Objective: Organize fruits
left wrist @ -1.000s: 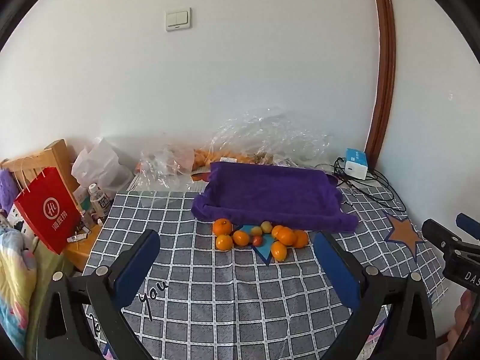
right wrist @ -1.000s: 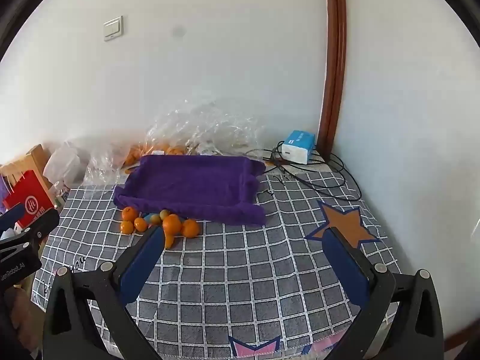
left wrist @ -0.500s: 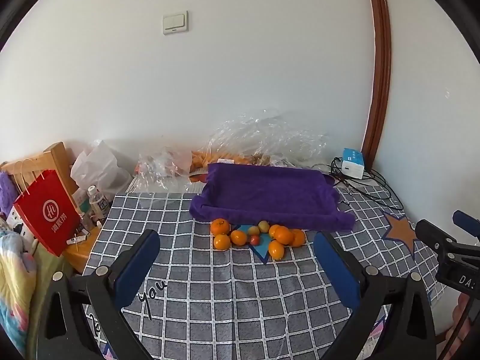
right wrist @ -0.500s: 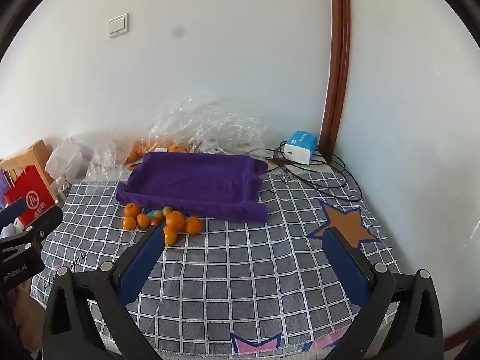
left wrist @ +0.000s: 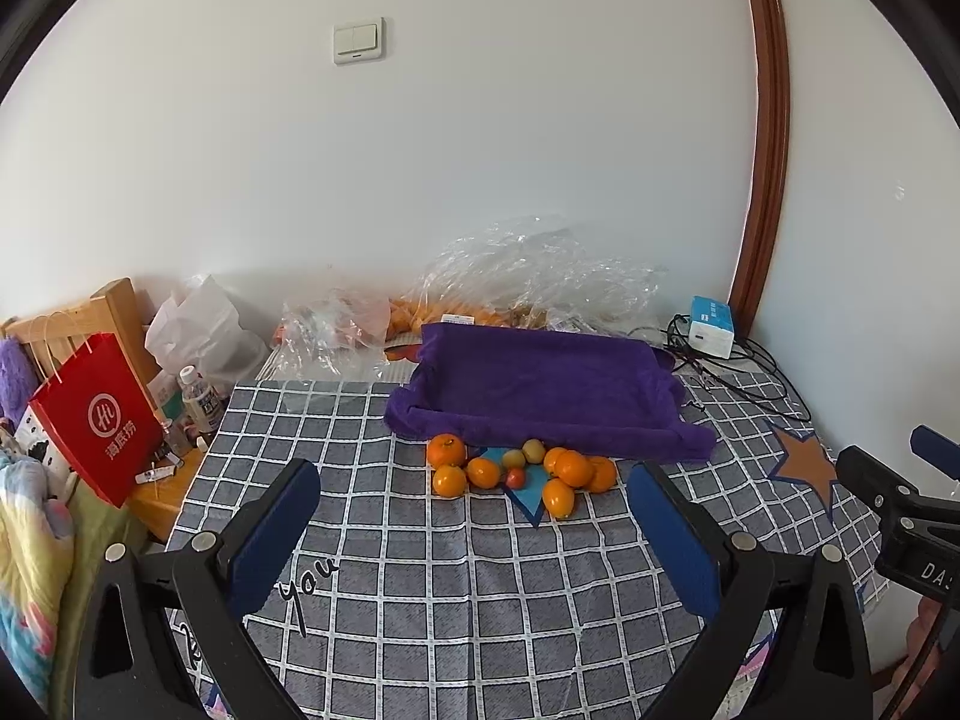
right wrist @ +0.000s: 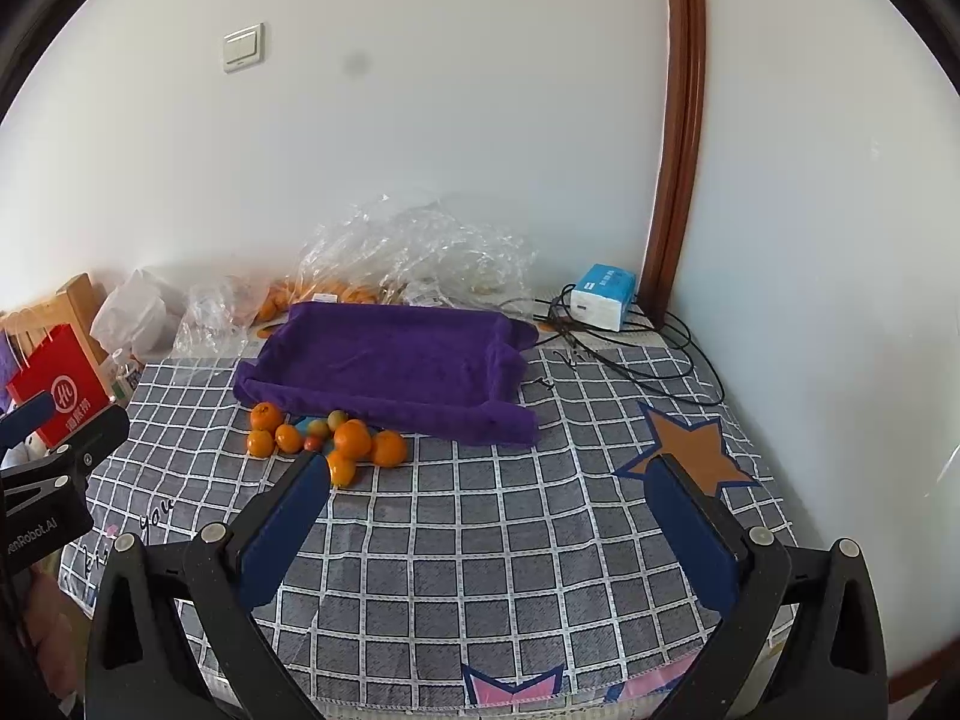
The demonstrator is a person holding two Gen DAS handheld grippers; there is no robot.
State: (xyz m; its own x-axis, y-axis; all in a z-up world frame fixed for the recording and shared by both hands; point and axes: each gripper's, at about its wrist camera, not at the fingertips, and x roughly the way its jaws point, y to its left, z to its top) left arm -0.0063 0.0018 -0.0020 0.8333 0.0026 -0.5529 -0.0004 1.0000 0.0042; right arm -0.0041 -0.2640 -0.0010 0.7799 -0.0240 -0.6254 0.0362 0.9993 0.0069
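Hovering wide open and empty, both tongs, left (left wrist: 474, 516) and right (right wrist: 489, 507), face the fruits (left wrist: 519, 471) ahead; next, probably reach forward to grasp one for the tray (left wrist: 540, 384).

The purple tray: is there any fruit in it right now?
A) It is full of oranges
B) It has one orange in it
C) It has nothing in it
C: the purple tray shows only bare cloth inside, and the fruit pile sits on the checked tablecloth in front of it.
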